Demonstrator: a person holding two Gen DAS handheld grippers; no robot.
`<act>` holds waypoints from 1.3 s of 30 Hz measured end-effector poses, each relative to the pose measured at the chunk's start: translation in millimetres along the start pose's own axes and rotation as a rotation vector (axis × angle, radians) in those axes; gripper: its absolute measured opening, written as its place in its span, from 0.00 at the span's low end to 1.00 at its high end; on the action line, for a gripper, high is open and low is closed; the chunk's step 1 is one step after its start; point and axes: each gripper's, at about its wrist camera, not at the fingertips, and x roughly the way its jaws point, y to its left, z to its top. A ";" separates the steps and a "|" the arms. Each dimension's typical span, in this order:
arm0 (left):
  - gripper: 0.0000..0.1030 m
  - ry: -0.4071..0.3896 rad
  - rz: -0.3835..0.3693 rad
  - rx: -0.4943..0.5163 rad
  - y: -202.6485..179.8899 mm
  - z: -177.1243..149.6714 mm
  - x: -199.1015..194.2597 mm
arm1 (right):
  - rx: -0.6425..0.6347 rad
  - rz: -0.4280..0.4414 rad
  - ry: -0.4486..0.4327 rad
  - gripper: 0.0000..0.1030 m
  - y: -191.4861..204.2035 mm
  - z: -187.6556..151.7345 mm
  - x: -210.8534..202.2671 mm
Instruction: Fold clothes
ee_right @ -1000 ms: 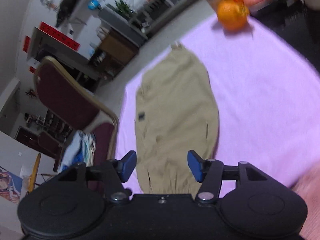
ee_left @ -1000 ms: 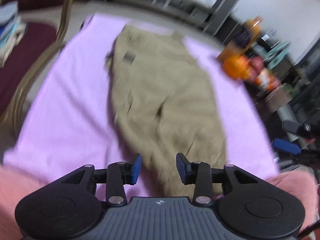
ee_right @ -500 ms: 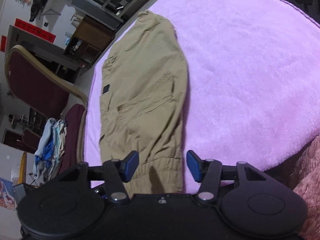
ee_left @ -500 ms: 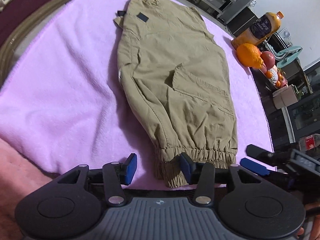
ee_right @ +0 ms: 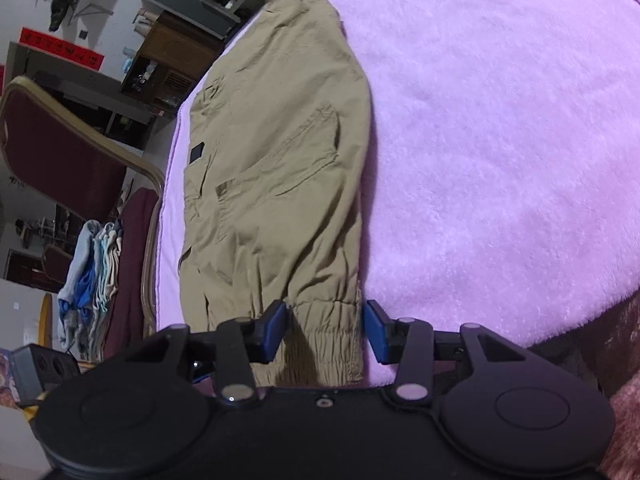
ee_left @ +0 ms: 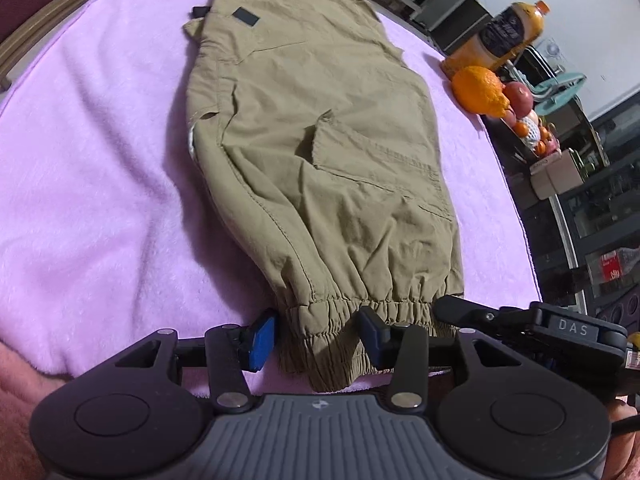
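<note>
Khaki cargo trousers (ee_left: 320, 152) lie folded lengthwise on a pink fleece blanket (ee_left: 88, 184), waist far, elastic cuffs (ee_left: 352, 320) at the near edge. My left gripper (ee_left: 316, 338) is open, its blue pads either side of the left part of the cuffs. My right gripper (ee_right: 326, 330) is open and straddles the right part of the cuffs (ee_right: 332, 340); the trousers (ee_right: 276, 152) stretch away from it. The right gripper's black body also shows in the left wrist view (ee_left: 532, 324), close beside the left one.
An orange (ee_left: 480, 90), a juice bottle (ee_left: 500, 34) and more fruit (ee_left: 520, 100) sit at the blanket's far right corner. A maroon chair (ee_right: 60, 152) with stacked clothes (ee_right: 92, 268) stands left of the table. Shelves and cabinets stand beyond.
Both grippers have come down and forward to the trouser cuffs at the near edge; the cuffs now lie between each pair of open fingers. The two grippers have drawn close together.
</note>
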 end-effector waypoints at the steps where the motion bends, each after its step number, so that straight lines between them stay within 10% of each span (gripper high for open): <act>1: 0.41 -0.003 0.000 0.004 -0.1 -0.5 -0.3 | -0.016 -0.008 -0.005 0.37 1.7 -1.0 -0.1; 11: 0.21 -0.051 0.025 0.047 -14.6 -3.3 -25.1 | -0.045 0.012 -0.041 0.18 15.4 -5.7 -19.1; 19: 0.19 -0.080 -0.088 -0.081 -12.2 -2.8 -68.4 | 0.094 0.145 -0.046 0.17 24.4 -7.8 -60.0; 28: 0.19 0.053 -0.012 -0.157 -10.8 -20.3 -57.7 | 0.169 0.066 0.005 0.18 13.6 -36.0 -58.7; 39: 0.20 -0.066 0.020 -0.029 -43.2 16.5 -85.5 | 0.298 0.132 -0.012 0.20 21.7 -13.6 -66.9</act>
